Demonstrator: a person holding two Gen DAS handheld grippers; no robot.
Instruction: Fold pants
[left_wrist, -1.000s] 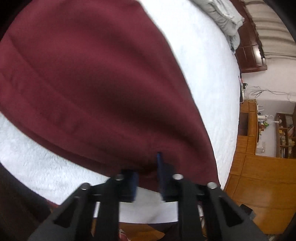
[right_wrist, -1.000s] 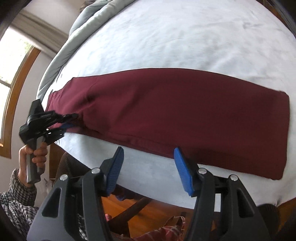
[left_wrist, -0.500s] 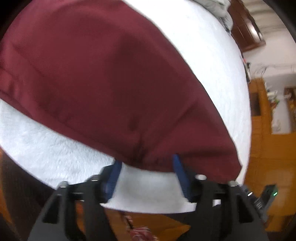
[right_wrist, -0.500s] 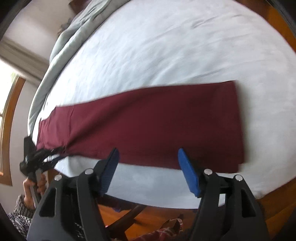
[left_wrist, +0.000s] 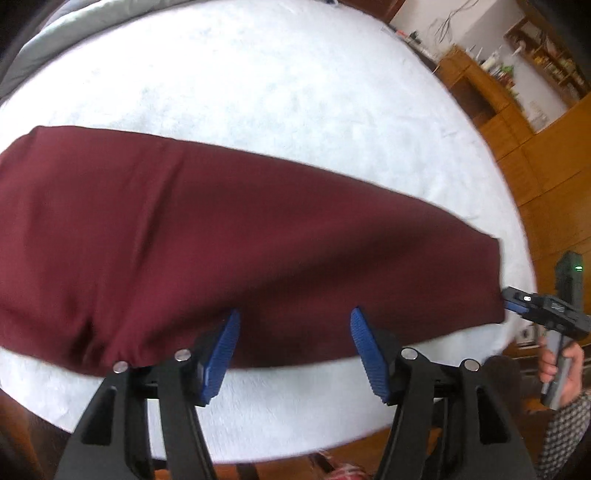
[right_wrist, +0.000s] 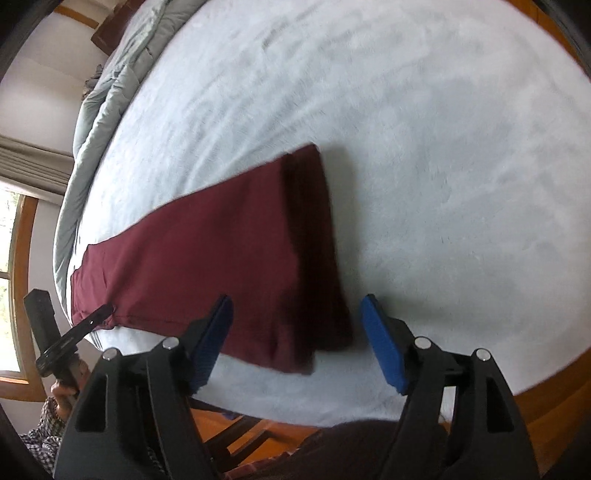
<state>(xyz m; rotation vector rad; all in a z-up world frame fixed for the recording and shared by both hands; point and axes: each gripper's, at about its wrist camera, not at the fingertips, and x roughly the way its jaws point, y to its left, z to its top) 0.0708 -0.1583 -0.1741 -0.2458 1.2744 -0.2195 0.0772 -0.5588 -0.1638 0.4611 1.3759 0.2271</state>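
The maroon pants (left_wrist: 229, 236) lie flat as one long strip across the white bed (left_wrist: 277, 81), folded leg on leg. My left gripper (left_wrist: 291, 350) is open and empty, just above the strip's near edge around its middle. My right gripper (right_wrist: 295, 343) is open and empty, its jaws either side of the near corner of the leg-cuff end (right_wrist: 310, 258) of the pants (right_wrist: 207, 258). The right gripper also shows in the left wrist view (left_wrist: 517, 302) beside the cuff end. The left gripper shows in the right wrist view (right_wrist: 96, 317) at the waist end.
A grey duvet (right_wrist: 107, 96) is bunched along the far side of the bed (right_wrist: 443, 147). Wooden cabinets (left_wrist: 535, 155) and wood floor lie beyond the bed's right end. A window (right_wrist: 11, 277) is at the left. A chair frame (right_wrist: 240, 432) stands below the near bed edge.
My left gripper has let go of the waist end, opened, and swung back to face along the pants. My right gripper has moved rightward to the cuff end, still open.
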